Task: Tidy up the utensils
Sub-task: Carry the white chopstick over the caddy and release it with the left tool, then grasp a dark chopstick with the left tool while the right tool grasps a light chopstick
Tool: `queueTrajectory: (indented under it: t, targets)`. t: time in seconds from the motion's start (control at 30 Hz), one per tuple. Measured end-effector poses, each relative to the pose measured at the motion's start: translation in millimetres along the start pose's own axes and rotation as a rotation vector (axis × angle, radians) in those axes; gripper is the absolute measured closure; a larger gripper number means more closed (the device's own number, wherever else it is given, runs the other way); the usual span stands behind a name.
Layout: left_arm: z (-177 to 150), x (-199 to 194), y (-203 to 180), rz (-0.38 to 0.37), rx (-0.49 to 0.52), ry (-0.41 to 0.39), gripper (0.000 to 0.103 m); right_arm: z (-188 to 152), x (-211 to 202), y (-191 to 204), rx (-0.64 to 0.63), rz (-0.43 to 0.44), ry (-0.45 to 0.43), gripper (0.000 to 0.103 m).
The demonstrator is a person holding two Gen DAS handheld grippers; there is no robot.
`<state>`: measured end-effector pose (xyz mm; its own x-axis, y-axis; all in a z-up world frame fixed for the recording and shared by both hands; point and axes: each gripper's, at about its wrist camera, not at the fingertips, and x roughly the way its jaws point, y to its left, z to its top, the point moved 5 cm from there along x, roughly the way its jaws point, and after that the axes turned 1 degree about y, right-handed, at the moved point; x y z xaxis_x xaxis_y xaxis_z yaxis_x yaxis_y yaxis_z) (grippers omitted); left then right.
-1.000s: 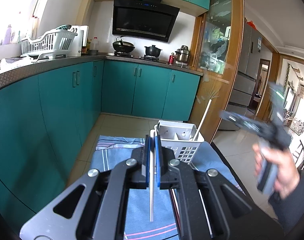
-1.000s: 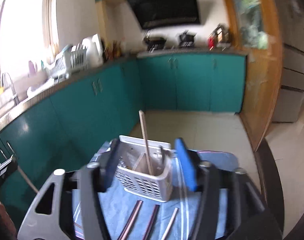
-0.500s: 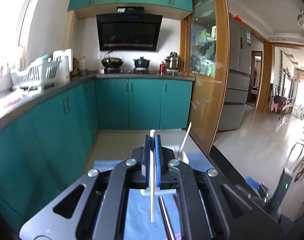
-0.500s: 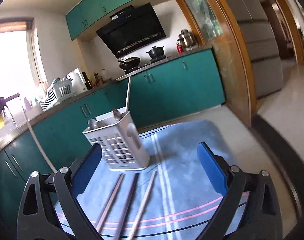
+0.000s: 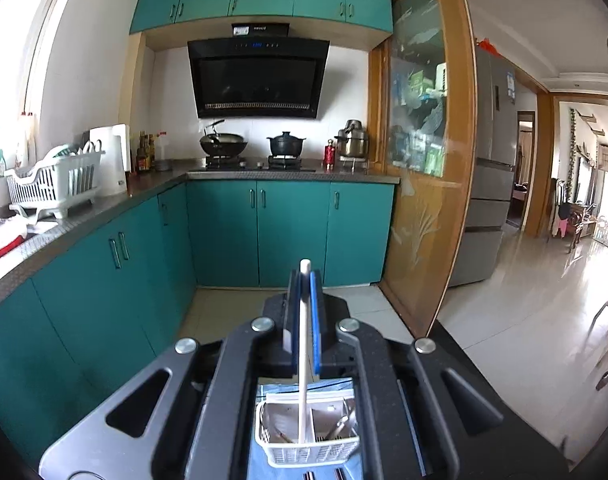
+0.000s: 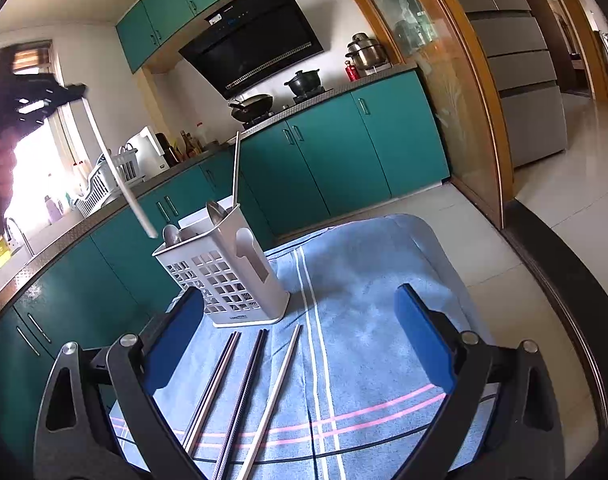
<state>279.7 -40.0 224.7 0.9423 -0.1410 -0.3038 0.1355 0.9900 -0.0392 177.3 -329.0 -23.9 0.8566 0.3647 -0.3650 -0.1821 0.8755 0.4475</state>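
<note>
My left gripper (image 5: 303, 280) is shut on a white chopstick (image 5: 303, 360) and holds it upright right above the white utensil basket (image 5: 308, 436). In the right wrist view the same chopstick (image 6: 120, 176) hangs tilted over the basket (image 6: 224, 276), its tip just above the rim, with the left gripper (image 6: 32, 100) at upper left. The basket holds spoons and one chopstick (image 6: 236, 168). My right gripper (image 6: 300, 344) is open and empty, low over three chopsticks (image 6: 244, 396) lying on the blue cloth (image 6: 368, 304).
The cloth covers a small table with a dark edge (image 6: 560, 280) on the right. Teal cabinets (image 5: 264, 232) and a counter with a dish rack (image 5: 52, 184) stand behind and to the left. Tiled floor (image 5: 524, 320) lies to the right.
My left gripper has risen and moved over the basket with the white chopstick. My right gripper has dropped lower and closer to the three chopsticks, still open.
</note>
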Motion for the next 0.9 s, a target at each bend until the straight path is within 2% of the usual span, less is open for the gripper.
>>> queueTrajectory:
  t: [0.1, 0.17, 0.33, 0.37, 0.4, 0.43, 0.5, 0.57, 0.67, 0.77, 0.9]
  targets:
    - [-24, 33, 5, 0.016, -0.015, 0.040, 0.099, 0, 0, 1, -0.002, 0.002, -0.001, 0.009]
    - [-48, 58, 9, 0.036, -0.023, 0.105, 0.099, -1, 2, 1, -0.004, 0.001, 0.008, 0.009]
    - [-100, 87, 19, 0.047, -0.040, 0.224, 0.097, -2, 6, 0, 0.000, -0.005, 0.023, 0.009]
    - [-104, 84, 19, 0.047, -0.040, 0.222, 0.093, -2, 6, 0, -0.002, -0.006, 0.023, 0.009]
    - [-107, 79, 19, 0.047, -0.035, 0.219, 0.074, -2, 6, 0, -0.005, -0.007, 0.023, 0.009]
    - [-108, 70, 18, 0.046, -0.031, 0.204, 0.044, -2, 5, 1, -0.010, -0.010, 0.023, 0.009]
    - [-108, 46, 17, 0.046, -0.027, 0.155, 0.022, -3, 5, 1, -0.018, -0.025, 0.026, 0.009]
    - [-115, 16, 16, 0.044, -0.023, 0.126, 0.019, -3, 6, 2, -0.024, -0.026, 0.035, 0.009]
    - [-153, -31, 15, 0.009, -0.045, 0.128, 0.013, -7, 6, 8, -0.069, -0.068, 0.061, 0.009]
    - [-208, -52, 21, 0.008, -0.077, 0.206, 0.013, -13, 8, 16, -0.112, -0.083, 0.103, 0.009]
    - [-278, -58, 31, 0.037, -0.101, 0.313, 0.013, -26, 16, 25, -0.164, -0.109, 0.166, 0.009]
